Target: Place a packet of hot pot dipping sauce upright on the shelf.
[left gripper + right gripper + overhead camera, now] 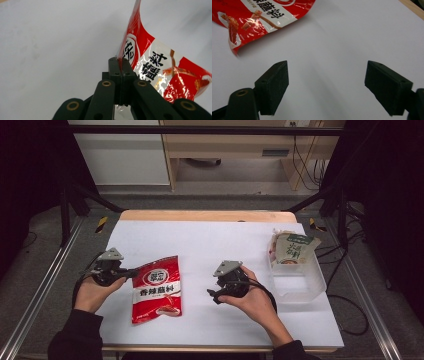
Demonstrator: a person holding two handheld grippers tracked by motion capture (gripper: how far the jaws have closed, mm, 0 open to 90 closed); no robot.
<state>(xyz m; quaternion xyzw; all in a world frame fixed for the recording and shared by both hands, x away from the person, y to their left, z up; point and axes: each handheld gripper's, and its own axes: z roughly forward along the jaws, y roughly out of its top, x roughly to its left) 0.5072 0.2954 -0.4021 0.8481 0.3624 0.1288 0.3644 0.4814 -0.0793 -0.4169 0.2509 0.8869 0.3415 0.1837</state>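
Red snack packet (156, 290): on the white sheet (220, 245), left of centre, its upper left edge clamped in the left gripper (131, 272) at its 9 o'clock. Right gripper (212, 295): at the packet's 3 o'clock, jaws wide apart, holding nothing. Clear plastic bin (300, 280): at 3 o'clock on the table, holding a green-and-white pouch (292, 247).

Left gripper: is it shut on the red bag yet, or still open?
Shut on it. In the left gripper view the fingers meet with the edge of the red bag pinched between them; the bag's edge is lifted.
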